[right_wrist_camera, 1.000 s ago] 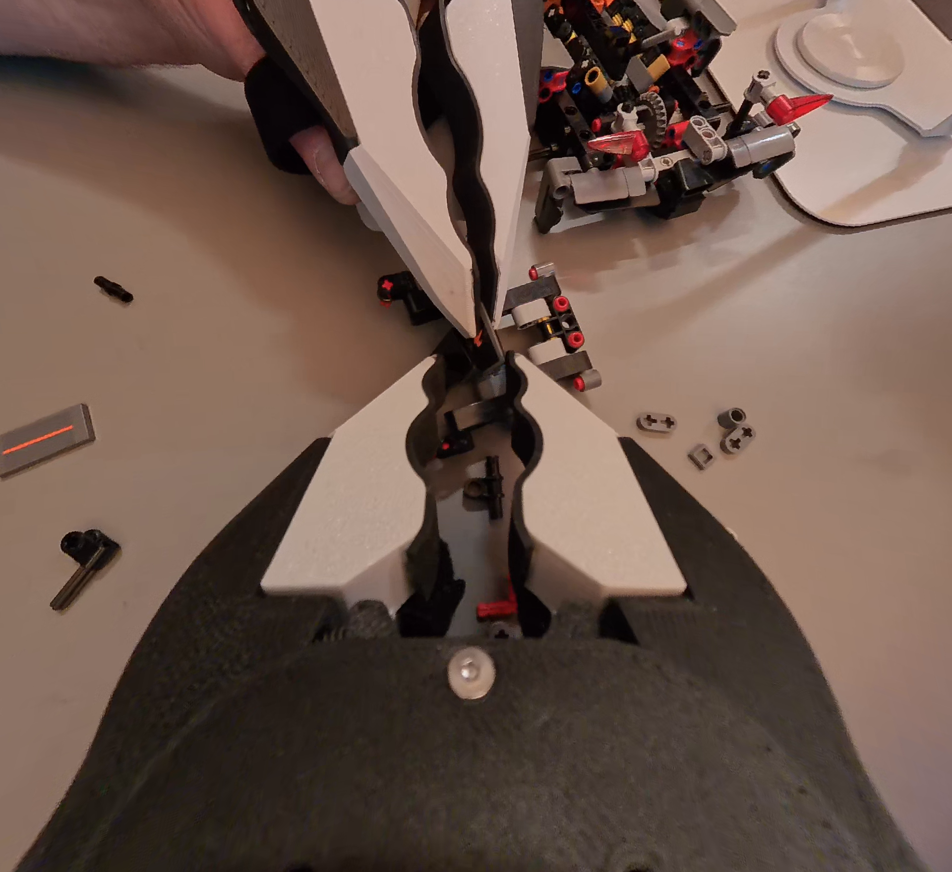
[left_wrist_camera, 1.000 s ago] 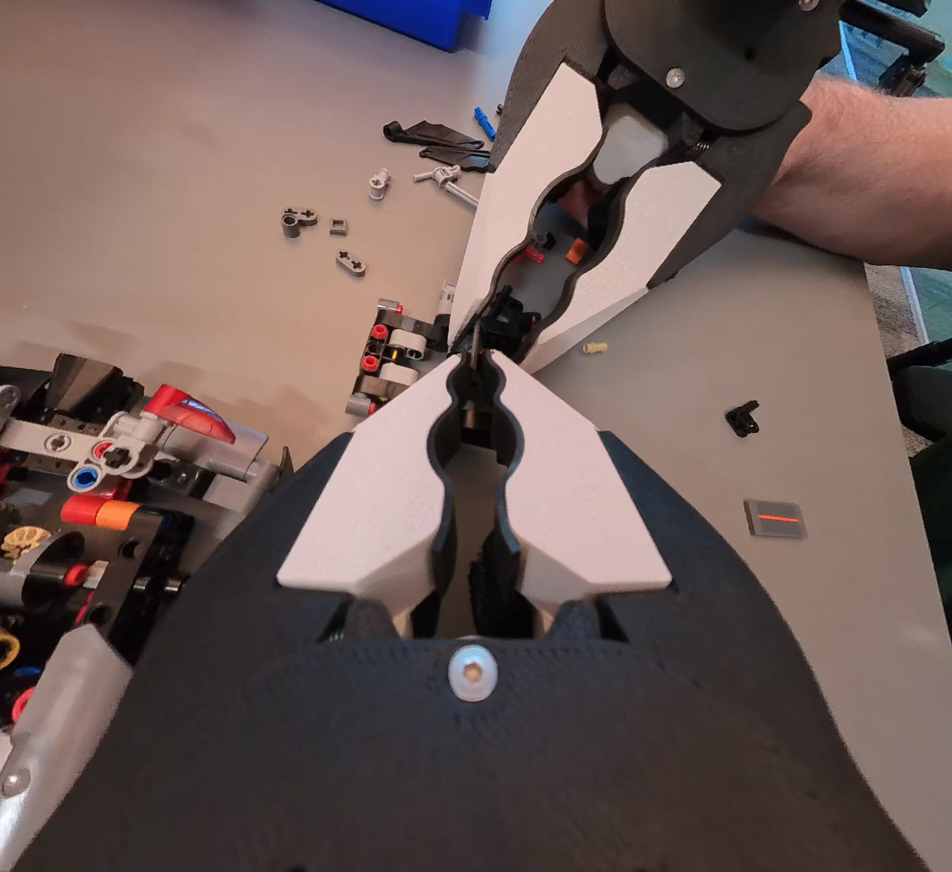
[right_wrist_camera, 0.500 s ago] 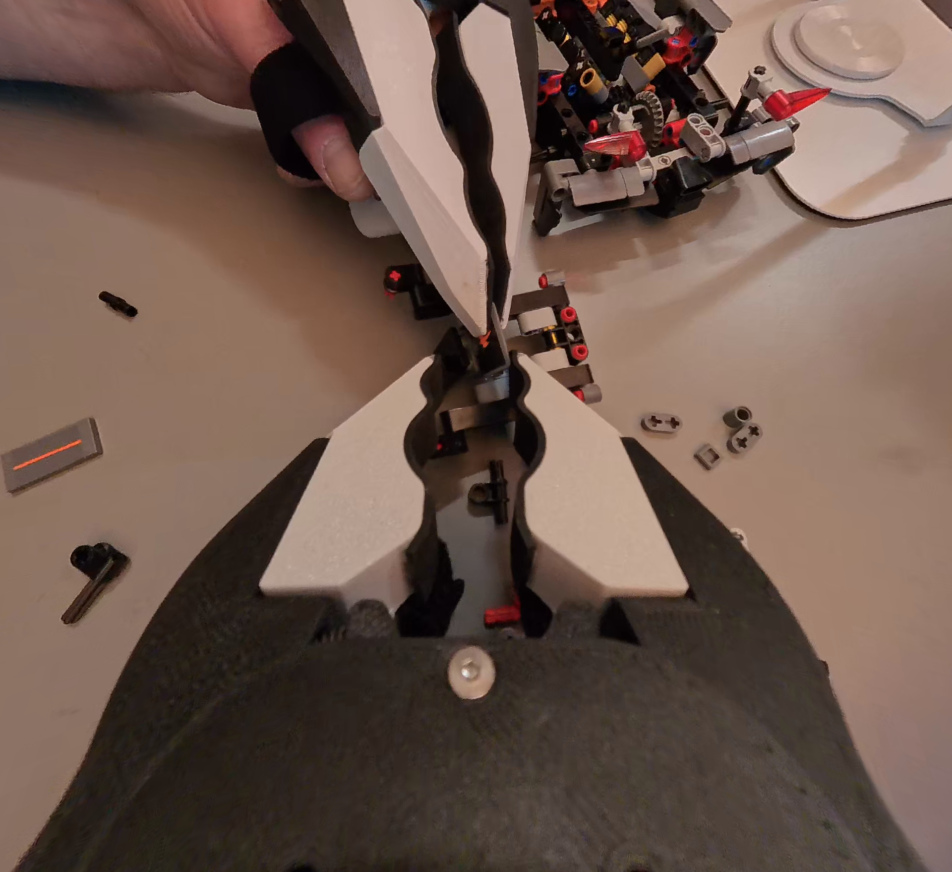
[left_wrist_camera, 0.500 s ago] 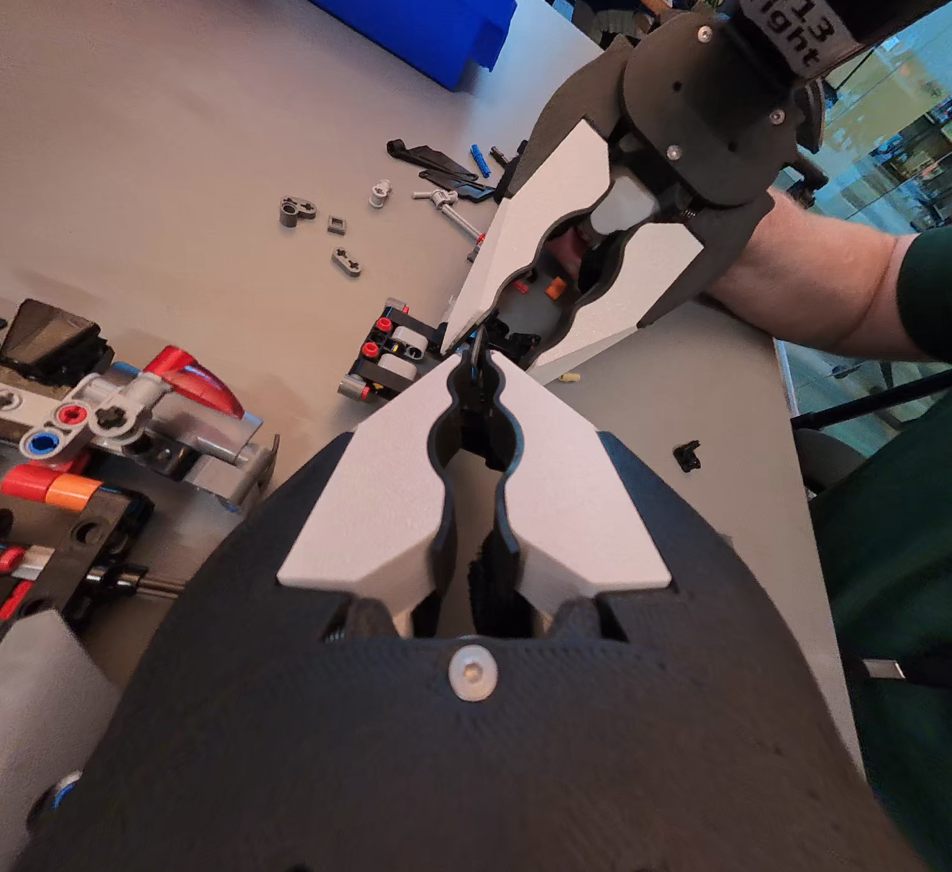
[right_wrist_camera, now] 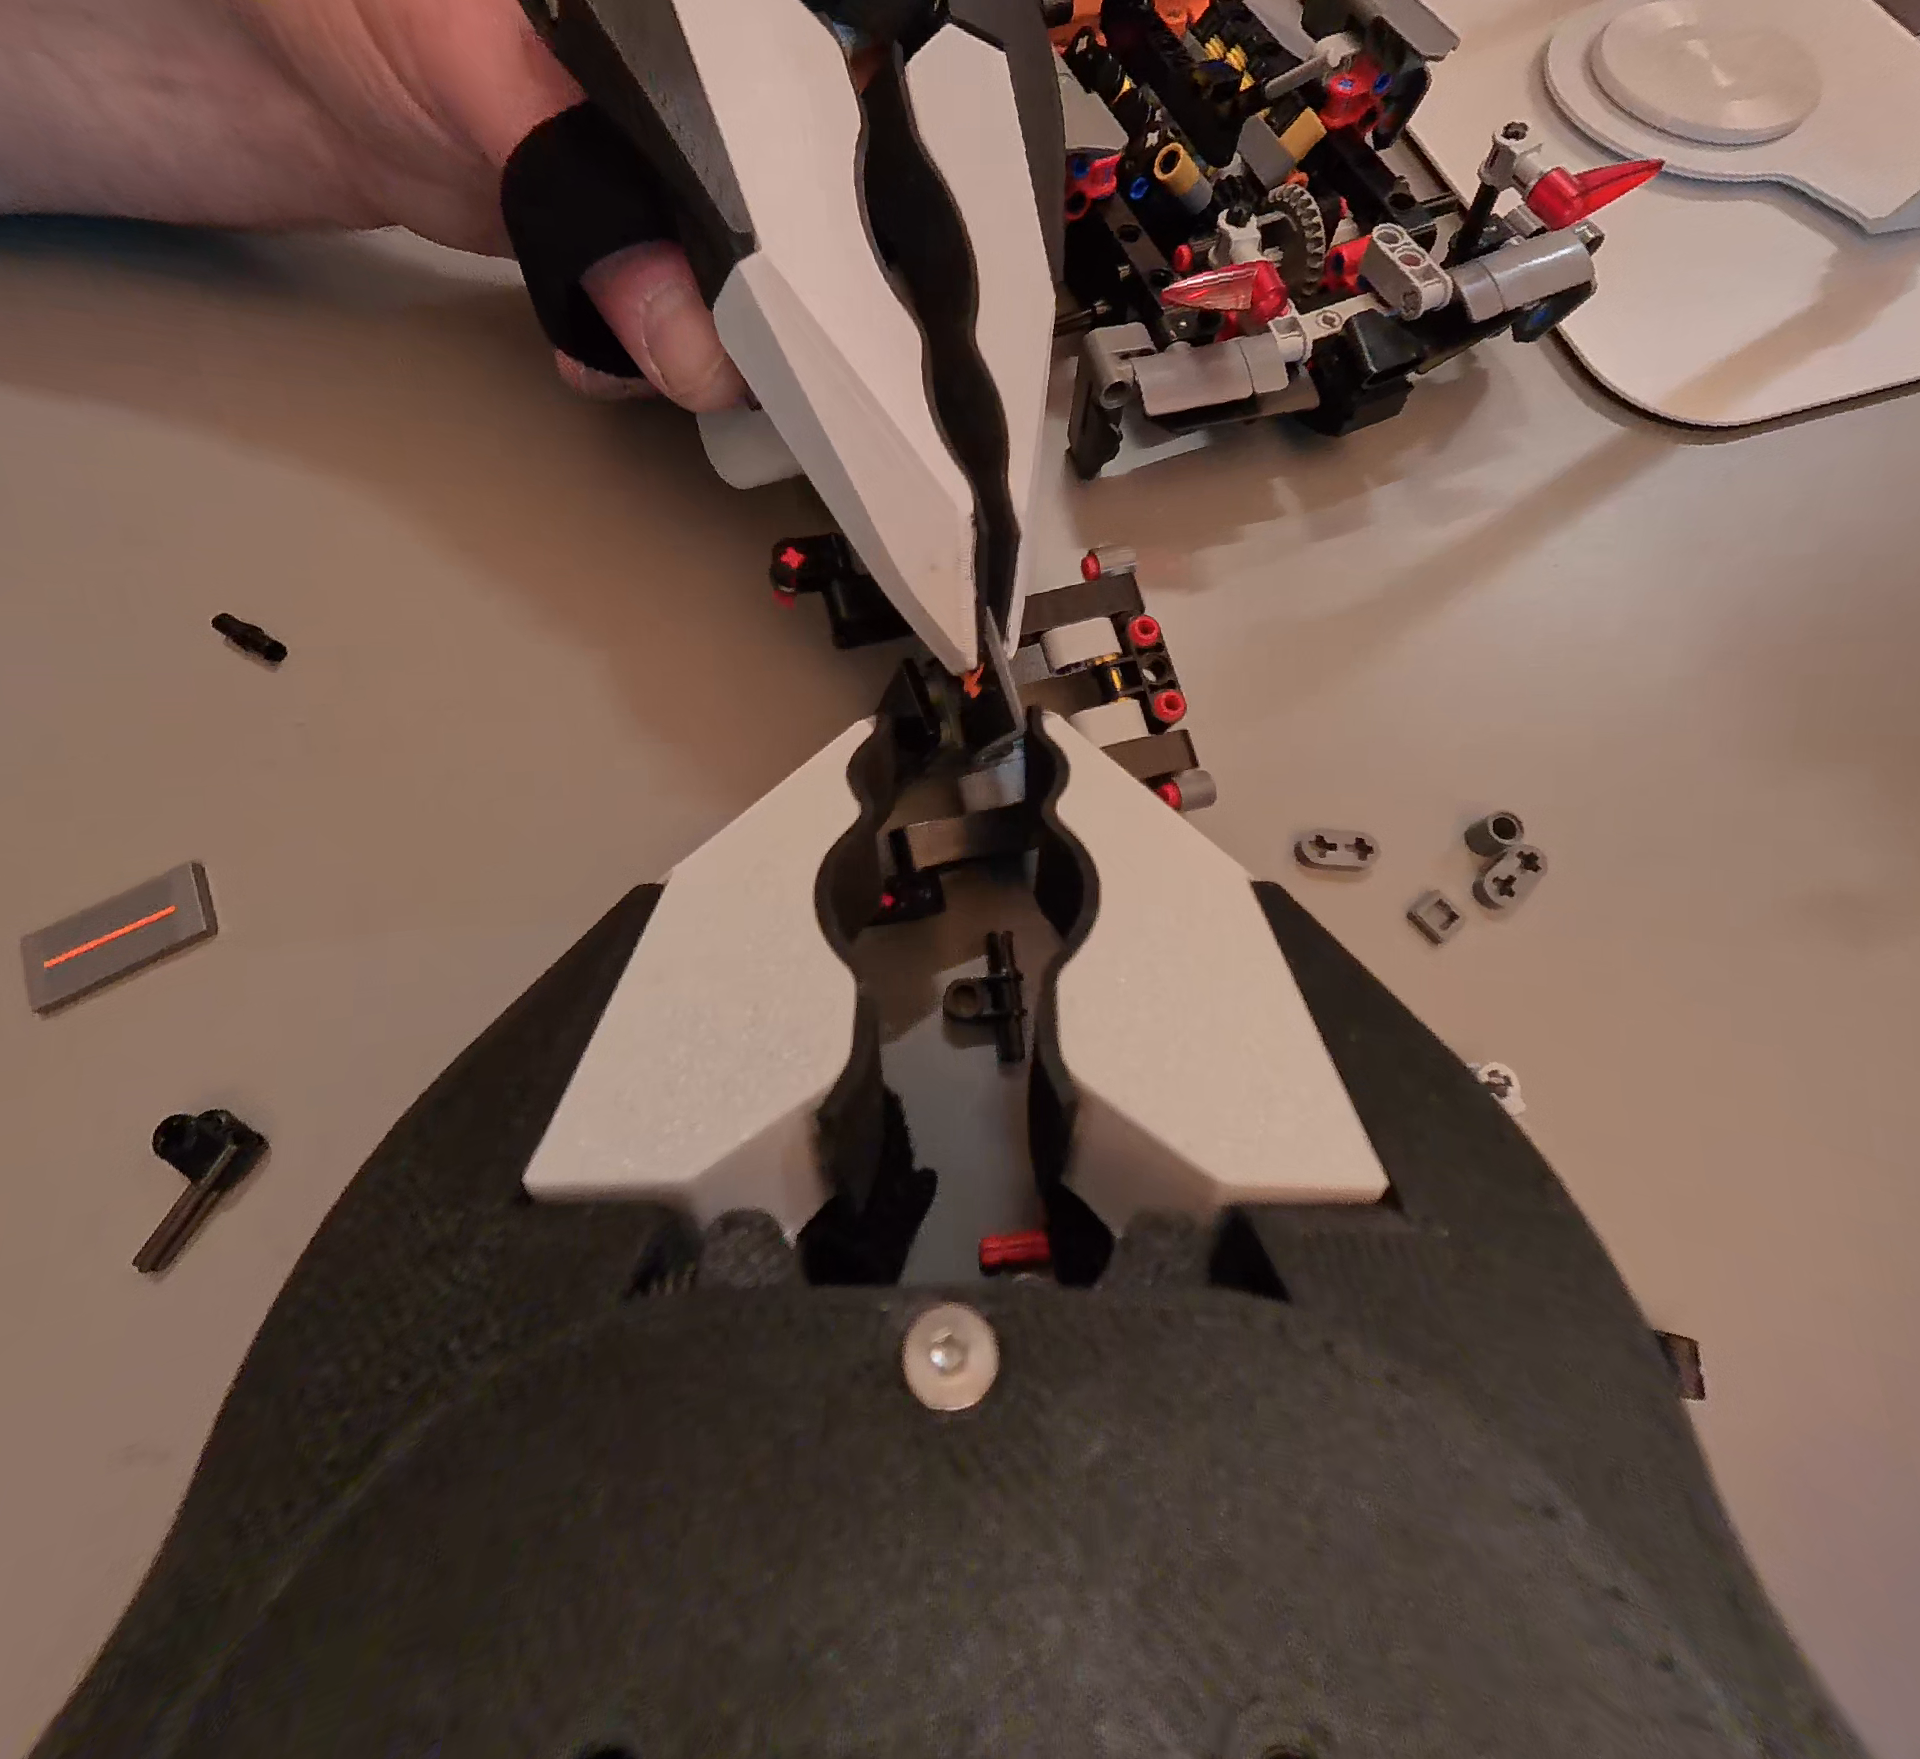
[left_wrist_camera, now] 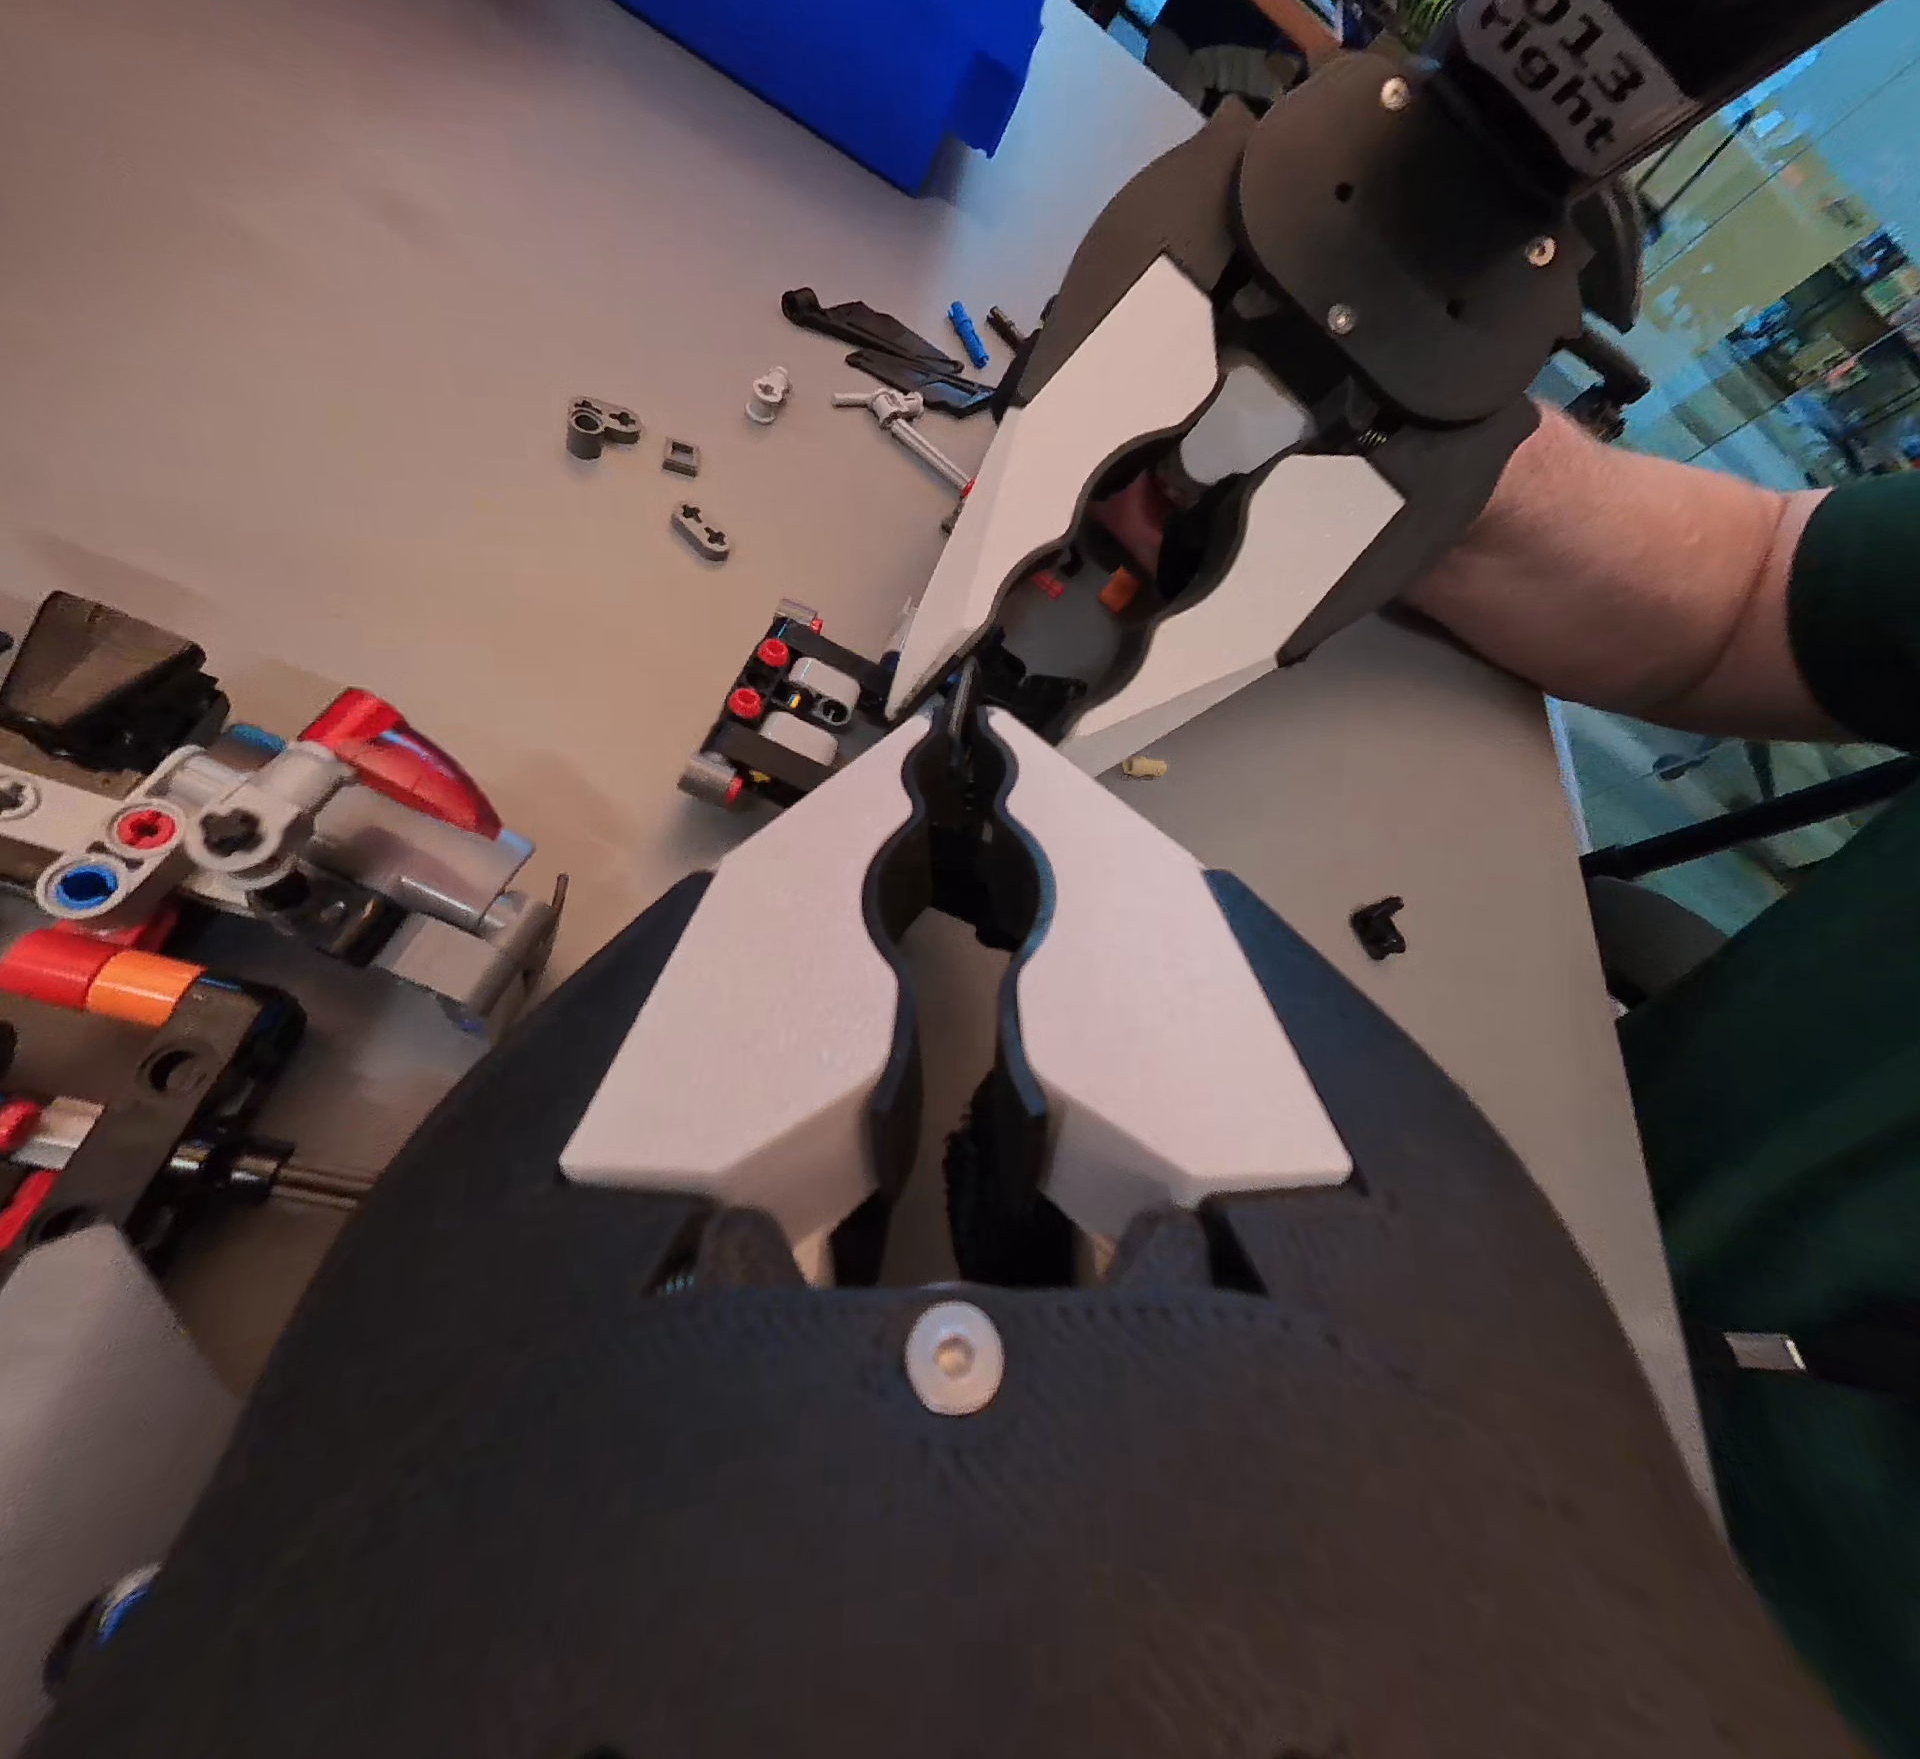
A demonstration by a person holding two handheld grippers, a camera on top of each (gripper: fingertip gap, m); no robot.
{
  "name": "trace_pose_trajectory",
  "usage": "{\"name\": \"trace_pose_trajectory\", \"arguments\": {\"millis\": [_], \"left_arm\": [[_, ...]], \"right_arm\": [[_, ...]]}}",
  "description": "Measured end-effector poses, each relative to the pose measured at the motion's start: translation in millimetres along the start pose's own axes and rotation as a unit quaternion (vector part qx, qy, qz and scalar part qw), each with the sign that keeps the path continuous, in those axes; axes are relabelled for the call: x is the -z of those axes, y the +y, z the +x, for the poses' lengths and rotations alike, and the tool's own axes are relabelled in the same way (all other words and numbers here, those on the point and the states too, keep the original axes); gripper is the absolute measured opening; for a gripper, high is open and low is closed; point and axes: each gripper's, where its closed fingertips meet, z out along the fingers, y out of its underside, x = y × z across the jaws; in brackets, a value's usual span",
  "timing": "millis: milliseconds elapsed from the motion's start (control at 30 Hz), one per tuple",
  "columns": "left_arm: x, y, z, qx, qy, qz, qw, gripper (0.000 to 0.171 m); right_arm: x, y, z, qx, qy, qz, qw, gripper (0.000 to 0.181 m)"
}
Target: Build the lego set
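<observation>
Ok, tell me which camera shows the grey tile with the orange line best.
The right wrist view. The grey tile with the orange line lies flat on the table at that picture's left edge, fully visible and unobstructed. The left wrist view does not show it at all.

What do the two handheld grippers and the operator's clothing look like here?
Both the left gripper and right gripper have textured black bodies, pale grey wedge-shaped fingers with wavy black inner edges, and a silver screw. The right carries a lettered label. A dark green sleeve shows.
</observation>
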Motion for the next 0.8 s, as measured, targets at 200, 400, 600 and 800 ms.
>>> {"name": "trace_pose_trajectory", "arguments": {"millis": [200, 400, 600, 800], "left_arm": [[-0.2, 0.0, 0.3, 0.003, 0.001, 0.001, 1.000, 0.000], [-0.2, 0.0, 0.3, 0.010, 0.000, 0.004, 1.000, 0.000], [0.3, 0.1, 1.2, 0.015, 0.000, 0.008, 1.000, 0.000], [0.4, 0.1, 2.2, 0.020, 0.002, 0.011, 1.000, 0.000]], "right_arm": [[0.1, -0.3, 0.0, -0.001, -0.001, 0.001, 1.000, 0.021], [0.1, -0.7, 0.5, -0.002, -0.002, 0.002, 1.000, 0.020], [0.1, -0.9, 0.2, 0.001, -0.003, 0.003, 1.000, 0.019], [0.4, -1.3, 0.2, -0.002, -0.004, 0.005, 1.000, 0.019]]}}
